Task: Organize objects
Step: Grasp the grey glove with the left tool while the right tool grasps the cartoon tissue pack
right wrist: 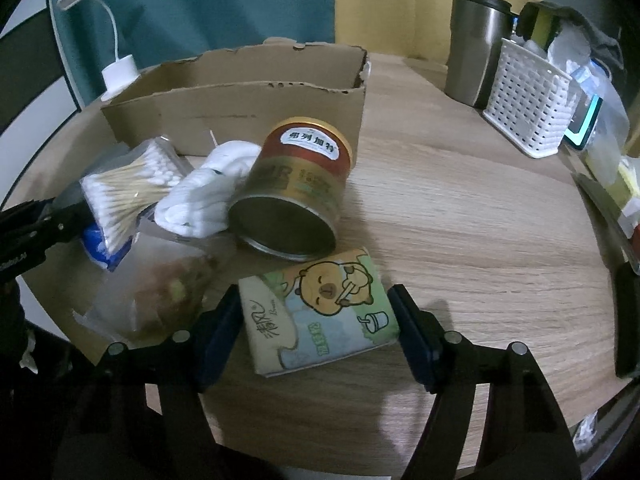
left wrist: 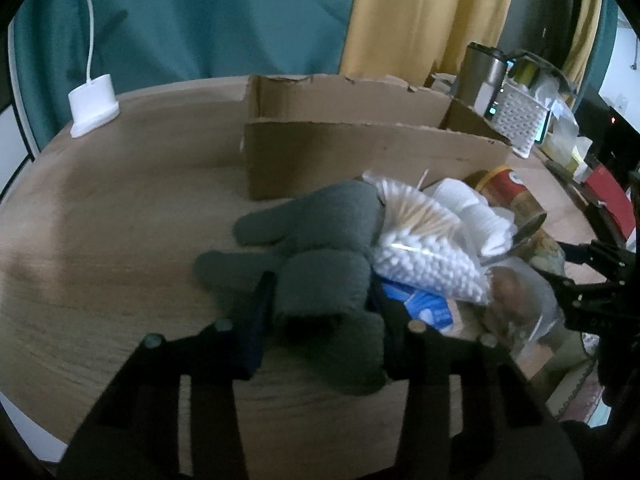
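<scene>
Left wrist view: the round wooden table (left wrist: 120, 216) lies bare along its left edge, with the cardboard box (left wrist: 360, 152) standing open toward the far edge. The left gripper (left wrist: 326, 320) is clamped tight on a grey glove (left wrist: 316, 256) beside a bag of cotton swabs (left wrist: 424, 248).

Right wrist view: open tabletop stretches toward the right edge. The right gripper (right wrist: 316, 332) sits half closed around a tissue pack (right wrist: 320, 312); whether its pads press cannot be told. A tin can (right wrist: 296, 188) lies tipped just beyond.
</scene>
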A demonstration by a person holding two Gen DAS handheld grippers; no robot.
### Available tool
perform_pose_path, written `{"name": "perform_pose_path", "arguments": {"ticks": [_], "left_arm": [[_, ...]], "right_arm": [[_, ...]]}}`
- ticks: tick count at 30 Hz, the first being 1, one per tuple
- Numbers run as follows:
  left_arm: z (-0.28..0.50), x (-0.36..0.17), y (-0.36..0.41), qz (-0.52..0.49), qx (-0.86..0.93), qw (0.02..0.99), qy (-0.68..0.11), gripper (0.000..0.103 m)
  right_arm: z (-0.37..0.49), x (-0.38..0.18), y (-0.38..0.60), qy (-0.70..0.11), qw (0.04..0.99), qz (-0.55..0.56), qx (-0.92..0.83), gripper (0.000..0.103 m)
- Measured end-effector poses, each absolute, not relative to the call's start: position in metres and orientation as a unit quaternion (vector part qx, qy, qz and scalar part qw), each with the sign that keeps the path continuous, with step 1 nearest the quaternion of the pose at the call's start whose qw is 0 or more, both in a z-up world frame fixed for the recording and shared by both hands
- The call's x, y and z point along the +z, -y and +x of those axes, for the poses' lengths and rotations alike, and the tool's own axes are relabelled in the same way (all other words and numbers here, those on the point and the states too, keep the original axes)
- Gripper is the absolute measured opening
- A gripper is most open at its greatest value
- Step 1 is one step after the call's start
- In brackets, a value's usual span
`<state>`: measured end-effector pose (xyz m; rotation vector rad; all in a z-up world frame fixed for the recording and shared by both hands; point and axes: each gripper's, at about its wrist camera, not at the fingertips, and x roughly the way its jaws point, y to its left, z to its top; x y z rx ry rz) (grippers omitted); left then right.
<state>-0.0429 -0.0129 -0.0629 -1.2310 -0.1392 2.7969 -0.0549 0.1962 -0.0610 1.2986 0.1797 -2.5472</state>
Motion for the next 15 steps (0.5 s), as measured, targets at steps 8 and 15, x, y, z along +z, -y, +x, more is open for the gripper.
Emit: {"name": "perform_pose_path", "arguments": {"ticks": [8,15], "left_arm": [[-0.037,-0.053,0.016,-0.391,0.918,0.045,0.054,0.042],[-0.03,-0.038,0.022,-0.374,0.925,0.038,0.063,0.042]], "right_arm": [[-0.05,-0.048,-0.199,-0.062,0.13,0.434,-0.889,0.075],[-0.046,-0.037,-0.198,-0.065,0.126,0.421,-0.896,0.075]]}}
